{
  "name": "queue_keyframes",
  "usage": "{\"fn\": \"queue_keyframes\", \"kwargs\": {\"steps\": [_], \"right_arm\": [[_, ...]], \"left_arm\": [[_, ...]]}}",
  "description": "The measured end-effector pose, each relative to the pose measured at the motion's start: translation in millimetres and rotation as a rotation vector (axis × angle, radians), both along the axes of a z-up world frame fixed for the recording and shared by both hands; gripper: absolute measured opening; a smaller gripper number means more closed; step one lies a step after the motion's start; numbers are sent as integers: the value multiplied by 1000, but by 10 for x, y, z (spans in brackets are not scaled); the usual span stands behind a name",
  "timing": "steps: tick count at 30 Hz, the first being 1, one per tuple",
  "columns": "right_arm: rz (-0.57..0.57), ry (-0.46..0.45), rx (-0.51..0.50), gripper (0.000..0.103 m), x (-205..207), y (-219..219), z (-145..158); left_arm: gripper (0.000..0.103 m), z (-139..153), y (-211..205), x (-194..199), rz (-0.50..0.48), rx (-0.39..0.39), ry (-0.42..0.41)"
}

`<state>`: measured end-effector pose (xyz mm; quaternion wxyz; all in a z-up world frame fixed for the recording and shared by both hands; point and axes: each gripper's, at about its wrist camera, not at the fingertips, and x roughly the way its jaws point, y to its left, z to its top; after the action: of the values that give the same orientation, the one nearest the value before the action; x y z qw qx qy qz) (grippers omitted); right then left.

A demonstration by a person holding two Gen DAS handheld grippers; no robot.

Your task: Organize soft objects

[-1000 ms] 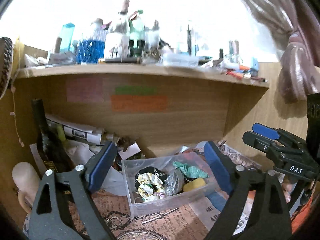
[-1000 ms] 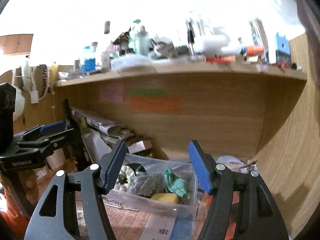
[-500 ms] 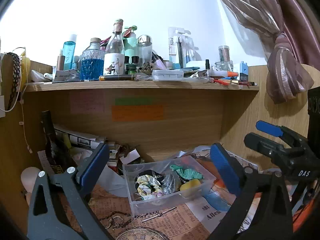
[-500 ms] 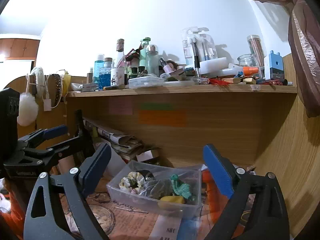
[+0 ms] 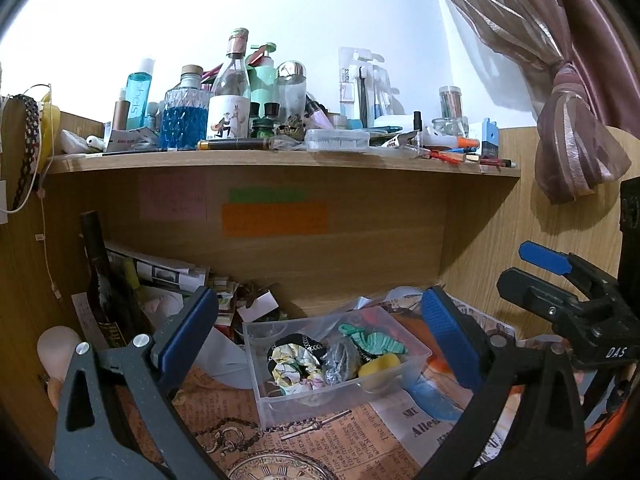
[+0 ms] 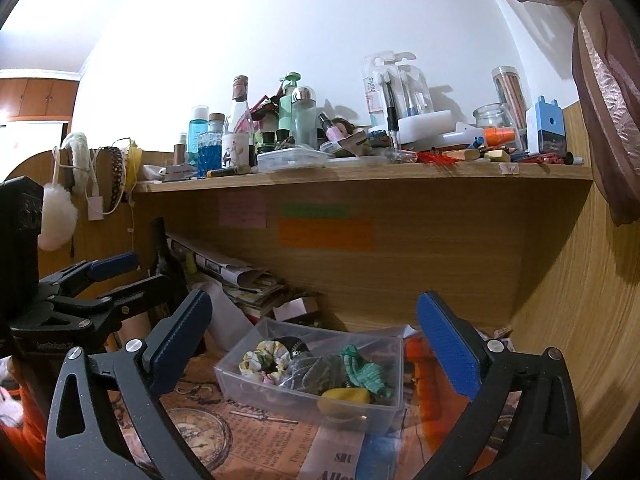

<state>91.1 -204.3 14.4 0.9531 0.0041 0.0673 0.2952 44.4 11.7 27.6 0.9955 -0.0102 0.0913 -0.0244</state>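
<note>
A clear plastic box [image 5: 280,400] [image 6: 236,384] sits on newspaper under the wooden shelf. In it lie a floral scrunchie [image 5: 294,366] [image 6: 264,358], a grey fabric piece [image 5: 340,360] [image 6: 314,372], a green fabric piece [image 5: 374,340] [image 6: 366,370] and a yellow sponge [image 5: 380,366] [image 6: 344,396]. My left gripper [image 5: 320,340] is open and empty, held back from the box. My right gripper [image 6: 316,344] is open and empty, also short of the box. Each gripper shows at the side of the other's view, the right one [image 5: 560,288] and the left one [image 6: 80,292].
The shelf [image 5: 280,160] [image 6: 360,172] above is crowded with bottles, jars and pens. A dark bottle [image 5: 100,280] and stacked papers [image 5: 160,272] stand at the back left. A wooden side wall [image 6: 580,300] closes the right. A key chain [image 5: 316,428] lies before the box.
Both grippers have pulled back and tilted up from the box, so more of the shelf and wall shows. Both have stayed open and empty.
</note>
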Motion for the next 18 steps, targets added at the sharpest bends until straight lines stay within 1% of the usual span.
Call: {"fn": "queue_keyframes", "kwargs": {"steps": [18], "right_arm": [[5, 11, -5, 103, 44, 26, -30]], "left_arm": [[103, -14, -9, 6, 9, 4, 1]]}}
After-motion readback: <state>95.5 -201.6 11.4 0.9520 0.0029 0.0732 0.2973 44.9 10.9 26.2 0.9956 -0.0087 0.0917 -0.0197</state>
